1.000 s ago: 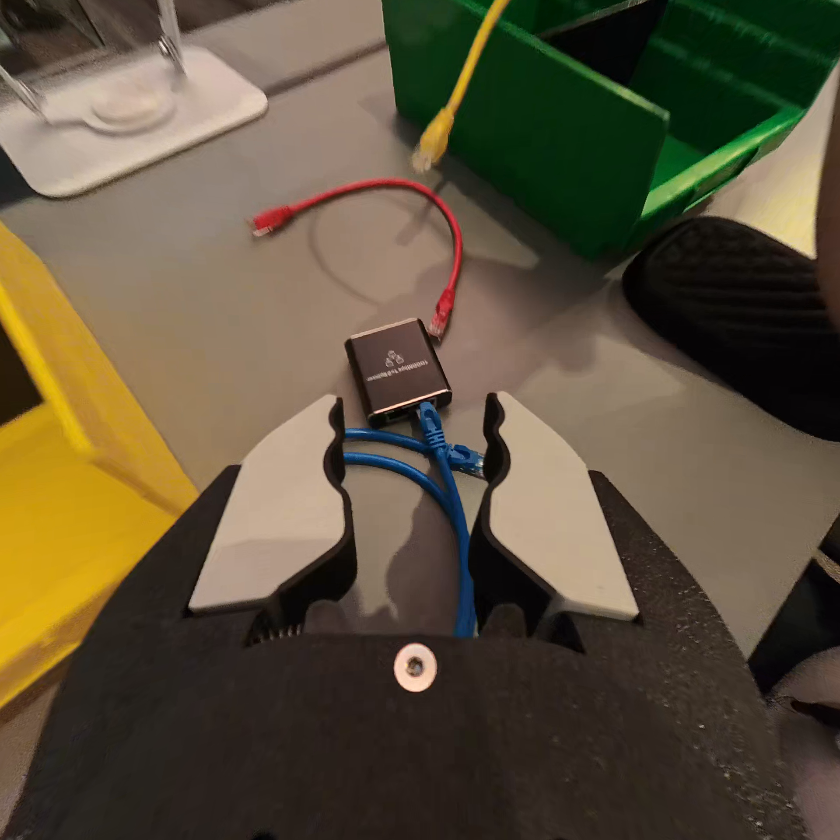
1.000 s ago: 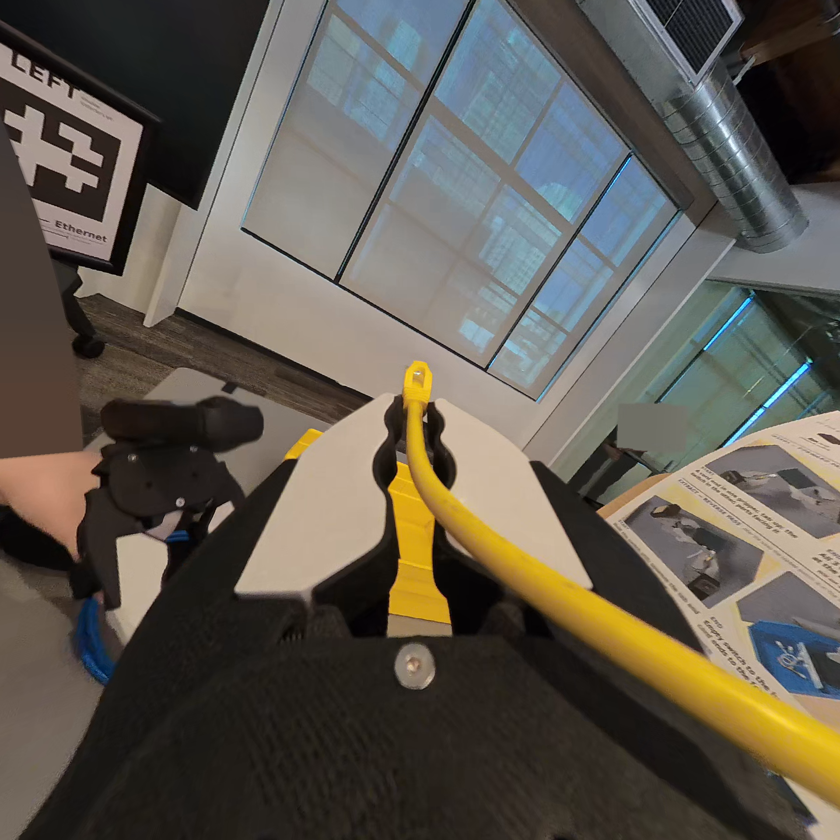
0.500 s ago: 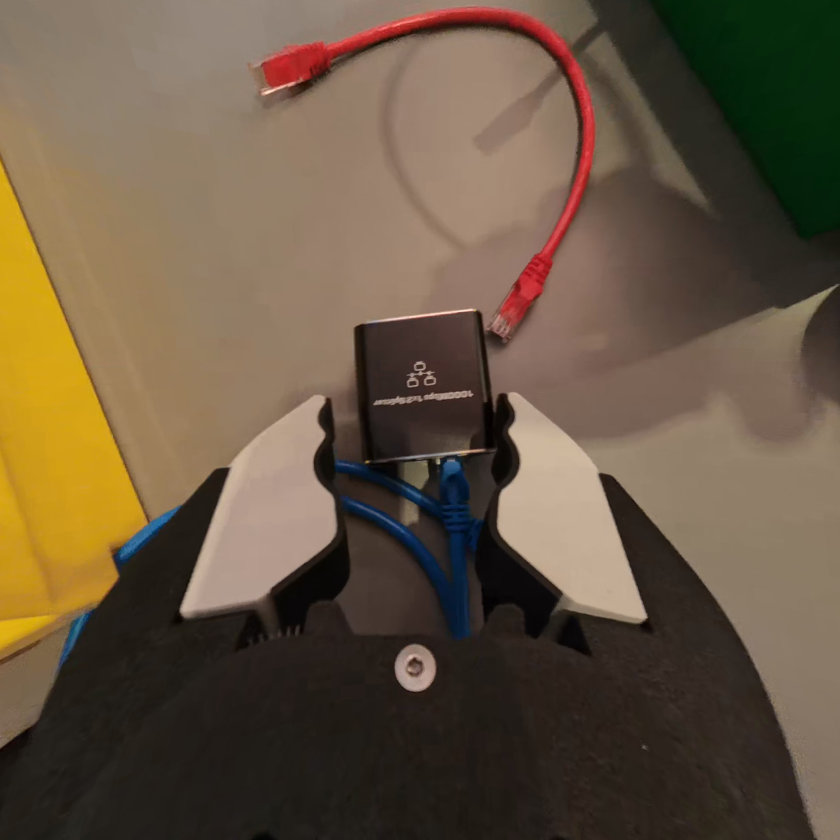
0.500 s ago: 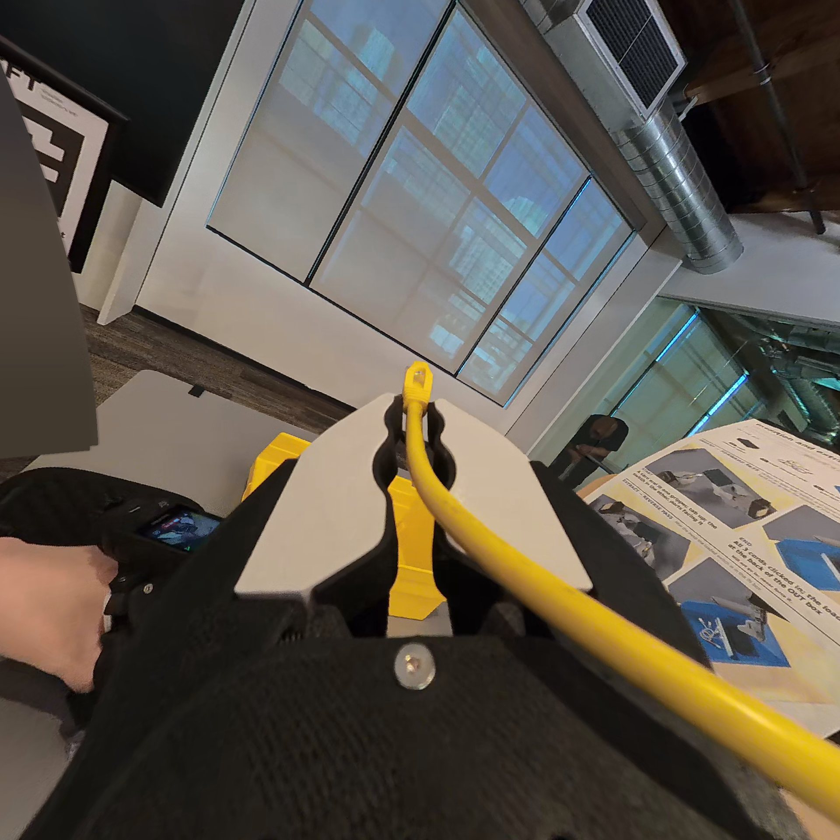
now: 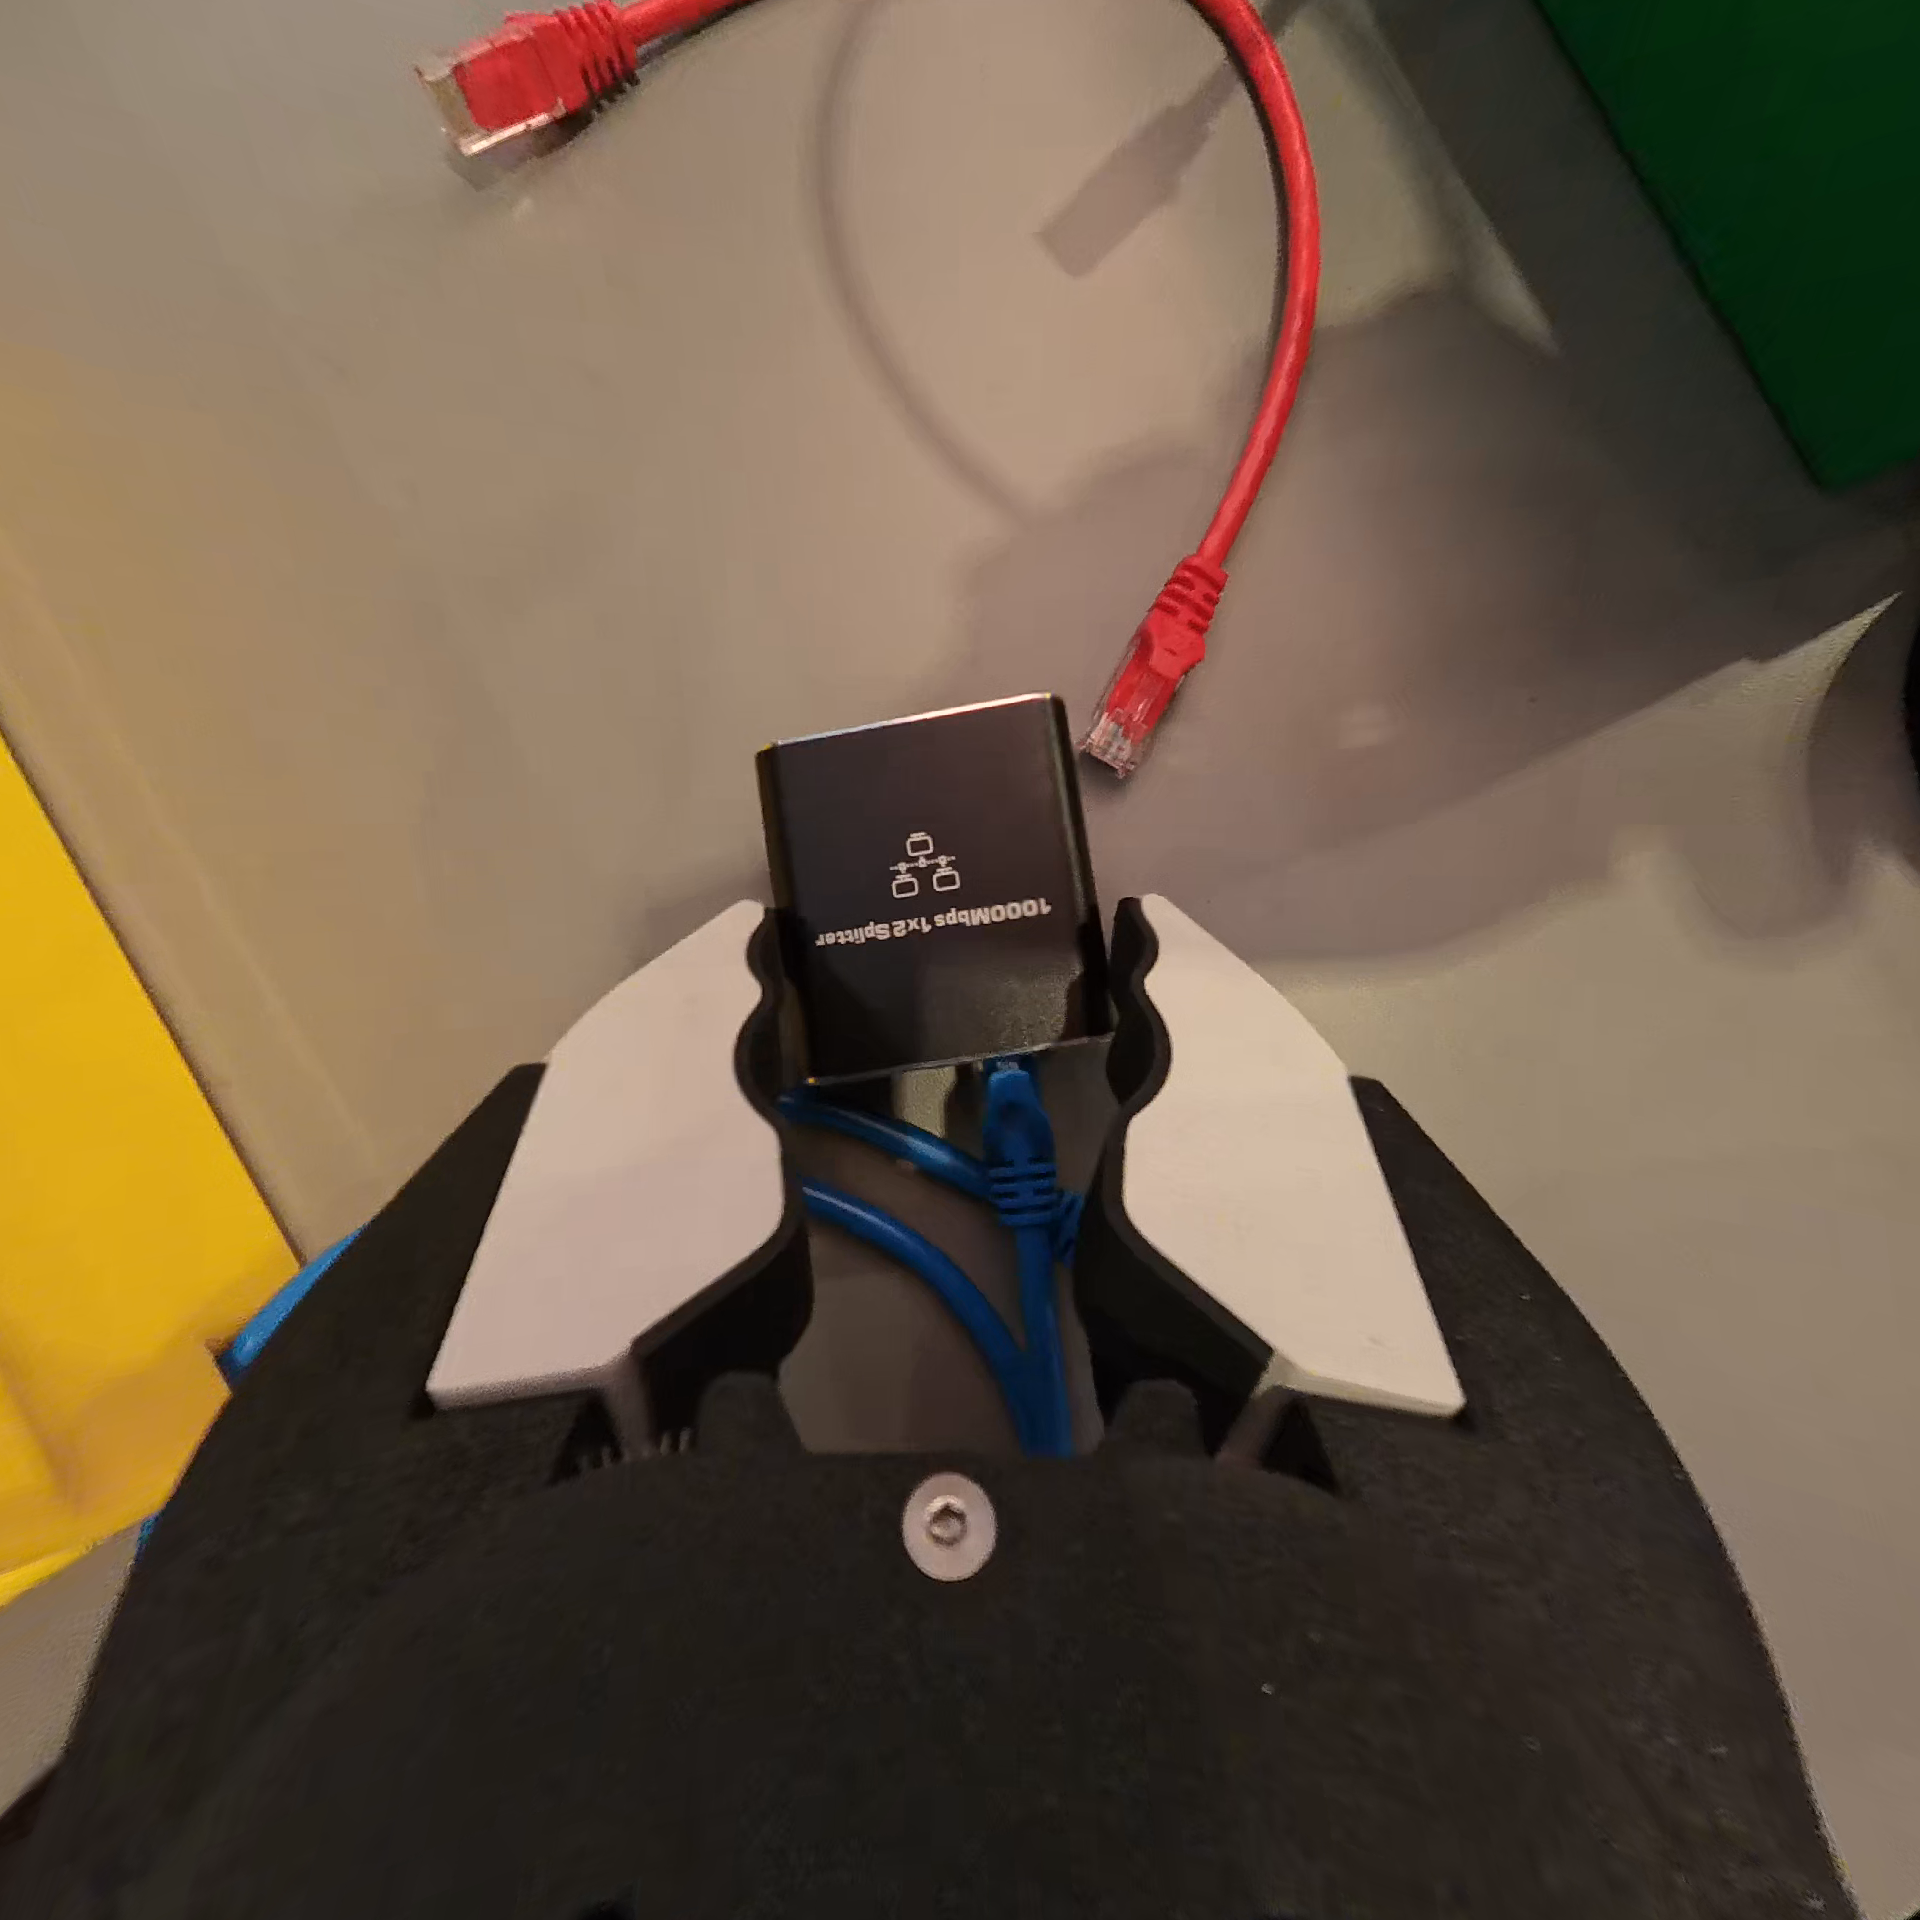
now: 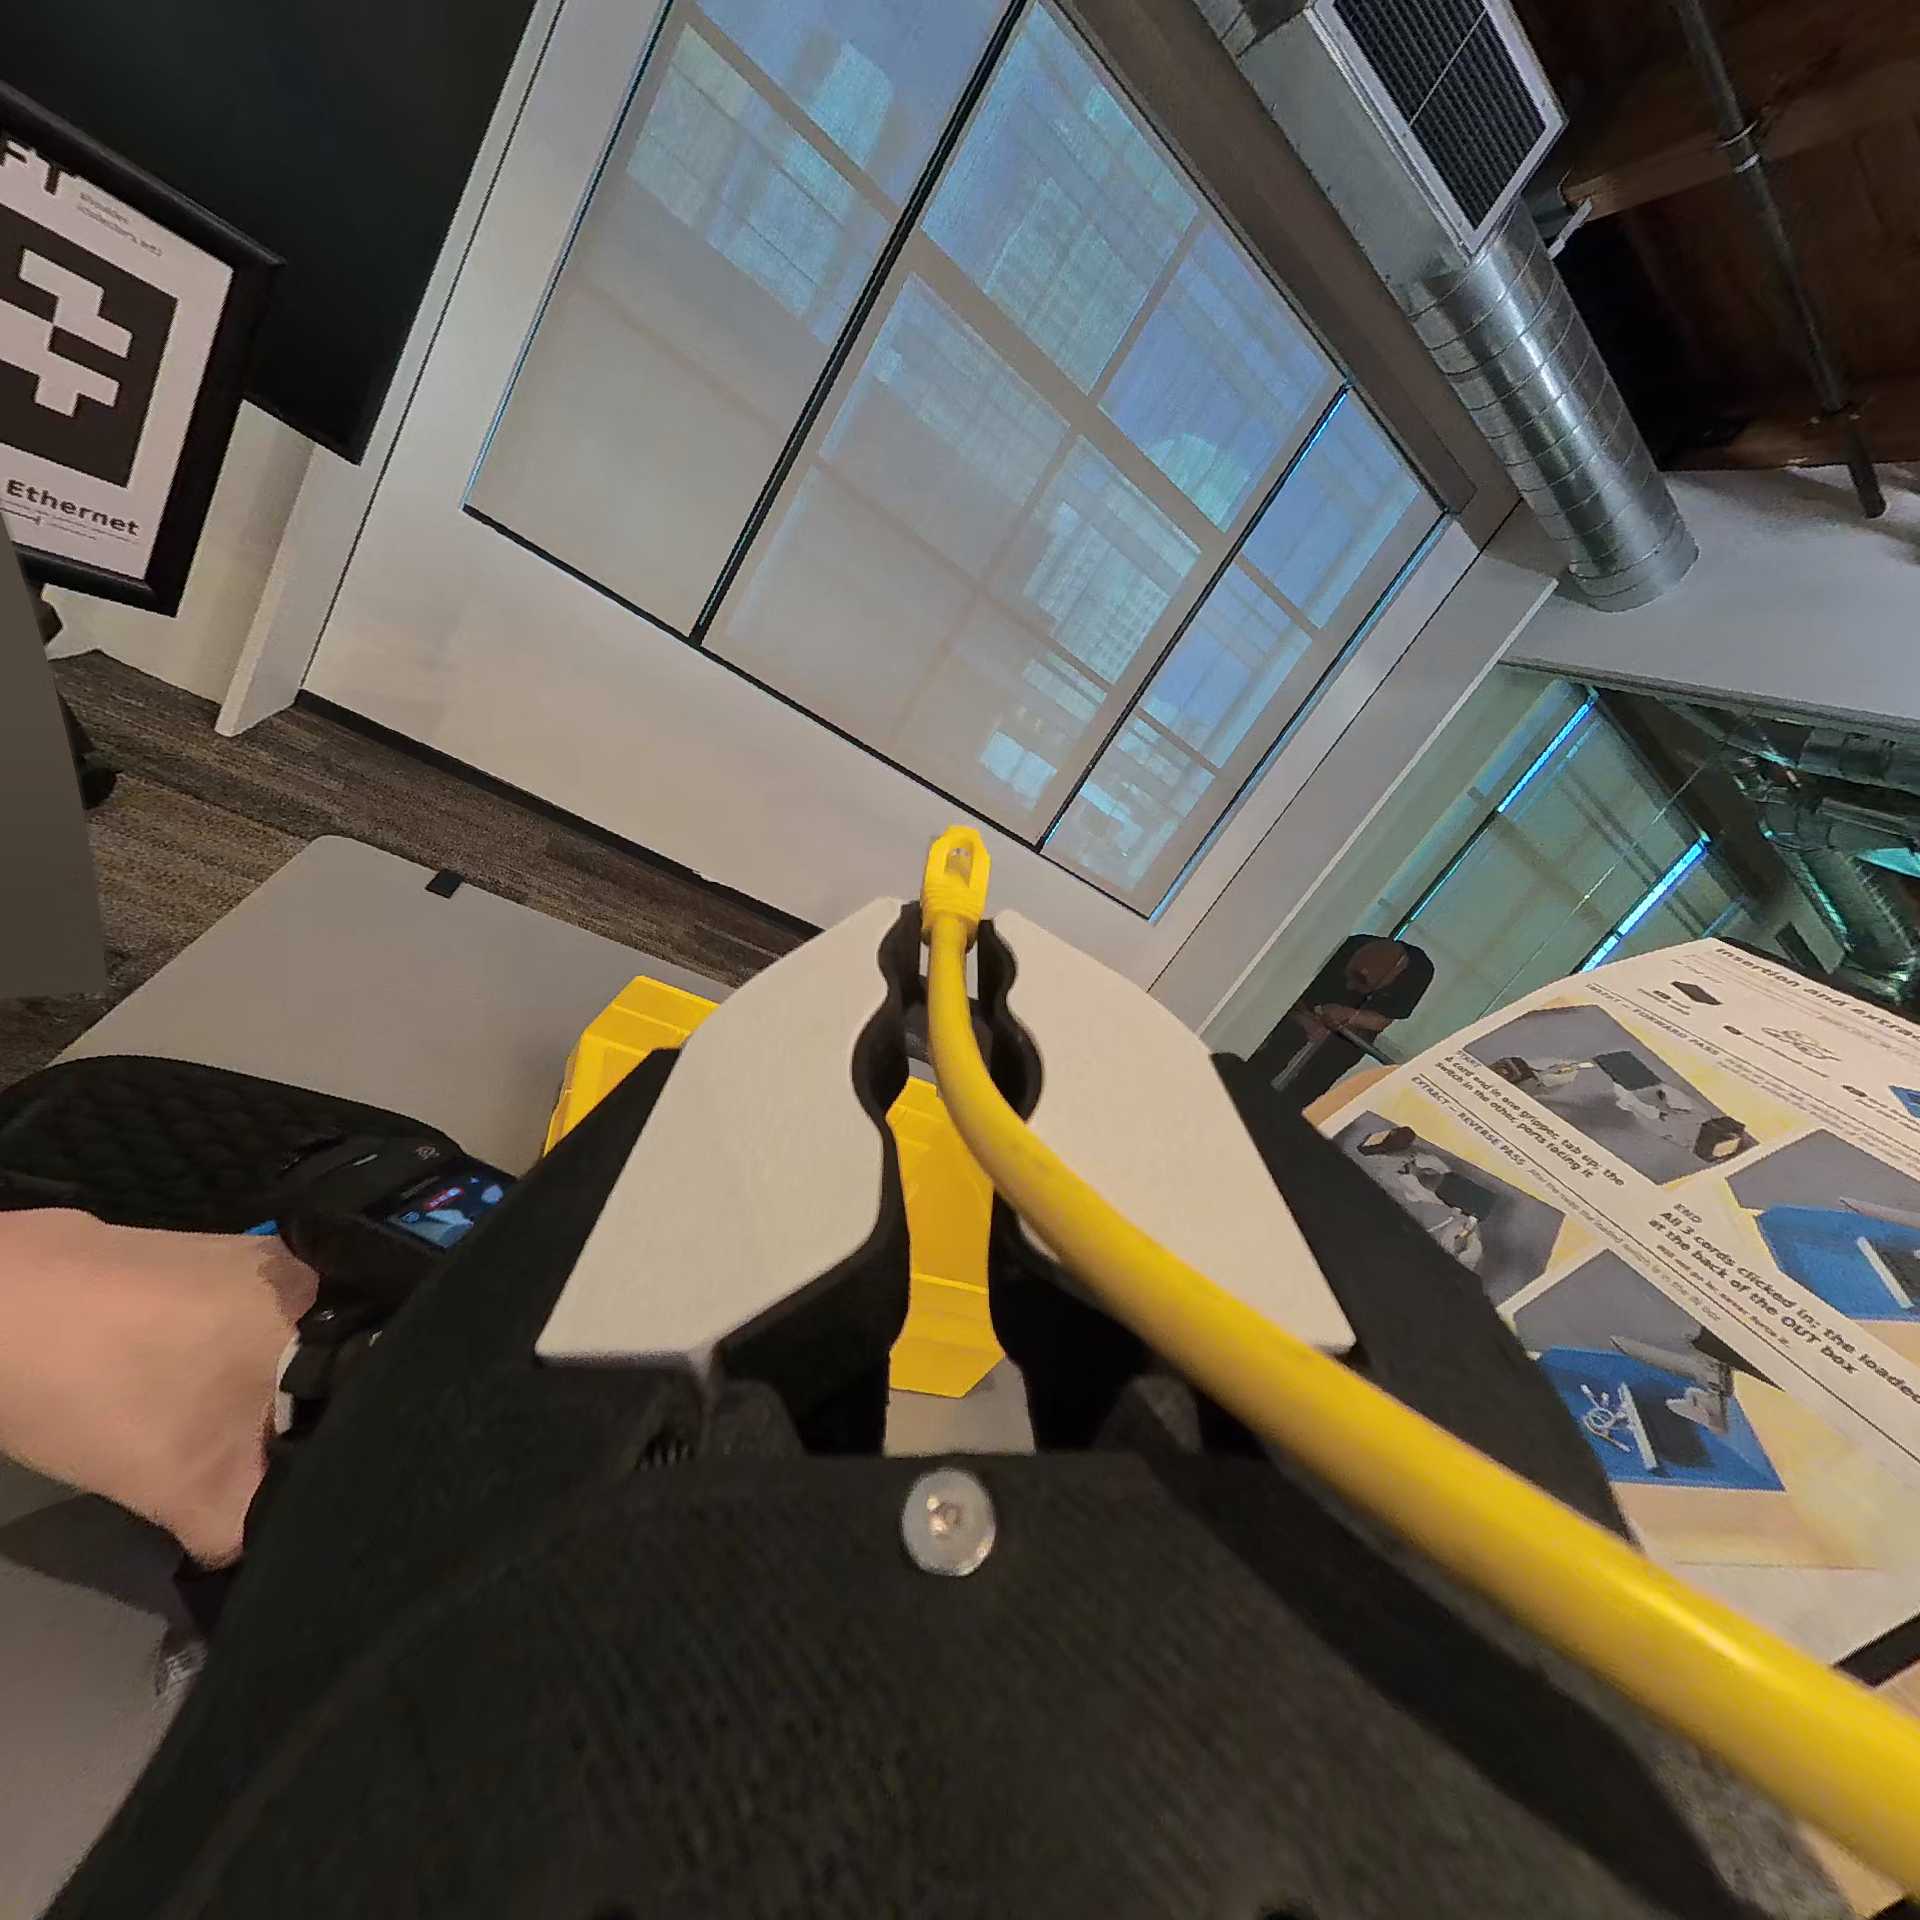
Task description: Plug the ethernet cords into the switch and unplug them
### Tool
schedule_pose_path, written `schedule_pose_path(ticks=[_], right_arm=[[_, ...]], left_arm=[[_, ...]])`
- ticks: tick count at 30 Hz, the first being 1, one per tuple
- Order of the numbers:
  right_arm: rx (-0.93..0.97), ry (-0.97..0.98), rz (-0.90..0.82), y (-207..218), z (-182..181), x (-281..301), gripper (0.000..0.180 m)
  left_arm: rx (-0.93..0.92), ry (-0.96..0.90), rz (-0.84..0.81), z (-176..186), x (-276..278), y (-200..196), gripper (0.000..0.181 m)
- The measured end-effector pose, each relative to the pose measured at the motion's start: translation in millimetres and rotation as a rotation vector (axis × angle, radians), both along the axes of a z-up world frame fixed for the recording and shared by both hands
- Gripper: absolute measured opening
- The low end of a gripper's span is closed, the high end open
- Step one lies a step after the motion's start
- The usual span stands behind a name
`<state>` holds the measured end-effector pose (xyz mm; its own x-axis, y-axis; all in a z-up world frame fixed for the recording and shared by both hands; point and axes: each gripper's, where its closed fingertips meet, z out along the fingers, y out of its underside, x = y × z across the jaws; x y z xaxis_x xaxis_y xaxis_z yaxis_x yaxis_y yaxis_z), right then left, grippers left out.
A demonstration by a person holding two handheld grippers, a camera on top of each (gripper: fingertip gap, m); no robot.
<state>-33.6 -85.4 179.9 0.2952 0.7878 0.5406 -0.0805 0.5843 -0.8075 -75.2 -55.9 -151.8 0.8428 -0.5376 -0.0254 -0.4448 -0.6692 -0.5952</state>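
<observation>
The small black switch (image 5: pixel 925 894) lies on the grey table (image 5: pixel 416 520) with a blue ethernet cord (image 5: pixel 1013 1143) plugged into its near side. My left gripper (image 5: pixel 940 935) is closed on the switch's two sides, and the blue cord runs back between its fingers. A loose red cord (image 5: pixel 1288 312) curves on the table beyond the switch, one plug (image 5: pixel 1138 686) just to its right. My right gripper (image 6: pixel 951 925) is shut on a yellow cord (image 6: pixel 1143 1226) just behind its plug (image 6: pixel 956 862), which sticks out past the fingertips, held up in the air.
A yellow bin (image 5: pixel 83 1143) stands close on the left and a green bin (image 5: pixel 1766 208) at the far right. In the right wrist view a hand (image 6: pixel 125 1371) holds the other gripper (image 6: pixel 208 1143), and a printed instruction sheet (image 6: pixel 1662 1195) lies at right. Left tips to right tips: about 35 cm.
My left gripper moved forward and down over the blue cord until its fingers closed around the switch. My right gripper kept the yellow cord raised and swung slightly.
</observation>
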Motion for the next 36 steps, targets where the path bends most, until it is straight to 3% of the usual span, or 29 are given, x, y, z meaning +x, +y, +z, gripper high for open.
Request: schedule_pose_path(ticks=[8,14,17,20,25,28,36], right_arm=[[-0.049,0.016,0.066,1,-2,2,0.011],[-0.119,0.037,0.147,4,-3,9,0.012],[-0.151,0.026,0.191,3,-5,10,0.011],[-0.165,-0.013,0.232,-2,-10,7,0.012],[-0.158,-0.123,0.195,-4,-22,-7,0.011],[-0.174,-0.202,0.149,-5,-31,-18,0.011],[-0.268,-0.356,0.102,-19,-46,-41,0.012]], left_arm=[[-0.106,-0.098,-0.207,18,1,-19,0.059],[-0.031,-0.272,-0.446,111,-1,-25,0.059],[0.052,-0.323,-0.66,160,-2,-30,0.059],[0.178,-0.318,-0.96,194,-7,-46,0.059],[0.333,-0.371,-1.137,242,-21,-42,0.059],[0.365,-0.387,-1.168,251,-32,-39,0.059],[0.369,-0.355,-1.289,231,-42,-54,0.059]])
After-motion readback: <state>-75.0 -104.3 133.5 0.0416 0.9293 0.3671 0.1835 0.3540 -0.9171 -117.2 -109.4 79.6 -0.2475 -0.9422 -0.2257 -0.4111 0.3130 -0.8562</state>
